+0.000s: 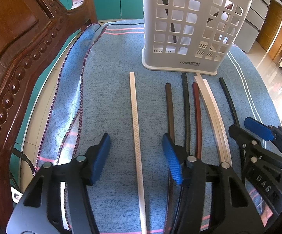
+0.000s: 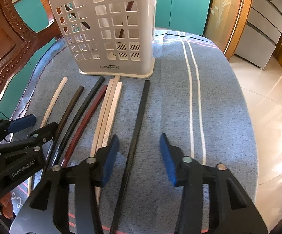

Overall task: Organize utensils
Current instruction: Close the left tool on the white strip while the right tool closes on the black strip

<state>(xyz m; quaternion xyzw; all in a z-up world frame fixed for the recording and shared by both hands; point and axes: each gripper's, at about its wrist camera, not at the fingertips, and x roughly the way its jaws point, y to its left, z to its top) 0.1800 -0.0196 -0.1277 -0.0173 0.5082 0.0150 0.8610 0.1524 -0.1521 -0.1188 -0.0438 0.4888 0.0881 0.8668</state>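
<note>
Several chopsticks lie on a blue cloth in front of a white perforated utensil holder (image 1: 187,25) (image 2: 109,29), which has a few sticks inside. My left gripper (image 1: 136,152) is open, its jaws either side of a lone white chopstick (image 1: 136,120), just above the cloth. My right gripper (image 2: 139,156) is open, its jaws either side of a black chopstick (image 2: 139,120). Between them lie a dark brown stick (image 1: 169,107), a black stick (image 1: 185,105), a red stick (image 1: 197,117) and pale sticks (image 1: 215,117). The right gripper also shows in the left wrist view (image 1: 258,130).
A carved wooden chair back (image 1: 20,54) stands close on the left. The blue cloth (image 2: 219,97) covers a round table whose edge drops to a shiny tiled floor (image 2: 267,97) on the right. Teal cabinets stand behind.
</note>
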